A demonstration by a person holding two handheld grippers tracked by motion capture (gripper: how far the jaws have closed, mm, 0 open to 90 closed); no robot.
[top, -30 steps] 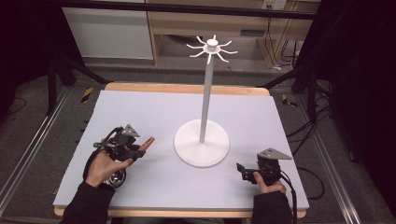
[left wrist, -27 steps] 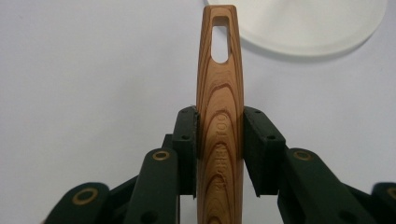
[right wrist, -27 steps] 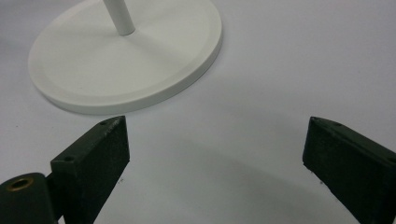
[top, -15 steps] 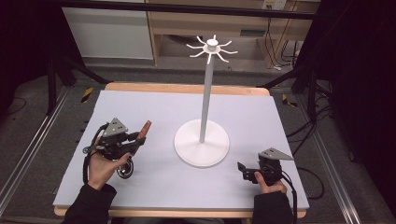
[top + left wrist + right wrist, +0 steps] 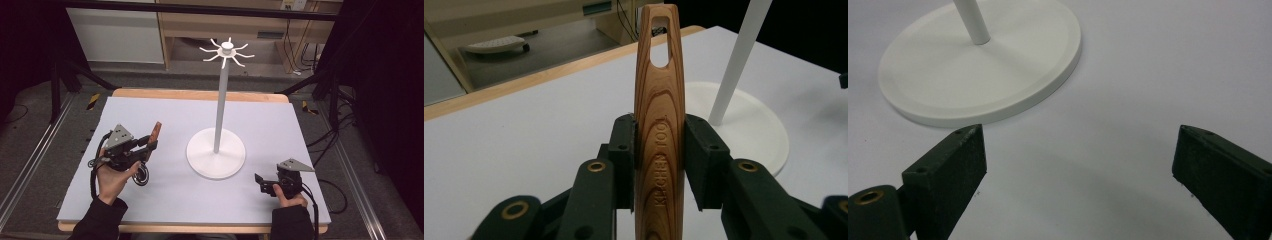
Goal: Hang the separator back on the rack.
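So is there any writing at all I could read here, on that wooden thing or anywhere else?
"KITCHEN TOOL": engraved along the wooden handle clamped in the left gripper, running lengthwise down the wood.
A pale label on the wooden furniture behind the table: too small and blurred to read.
White stand, table and right gripper: no text visible.

A lab-like recording space: black curtains (image 5: pixel 30 45), floor rails (image 5: pixel 25 165), loose cables (image 5: pixel 325 142).

- You are looking at the words "KITCHEN TOOL", engraved lengthwise along the wooden handle (image 5: pixel 659 125).
- Your left hand-held gripper (image 5: pixel 659 160) is clamping that handle right around the lettering.
- Nothing else is reading as text.
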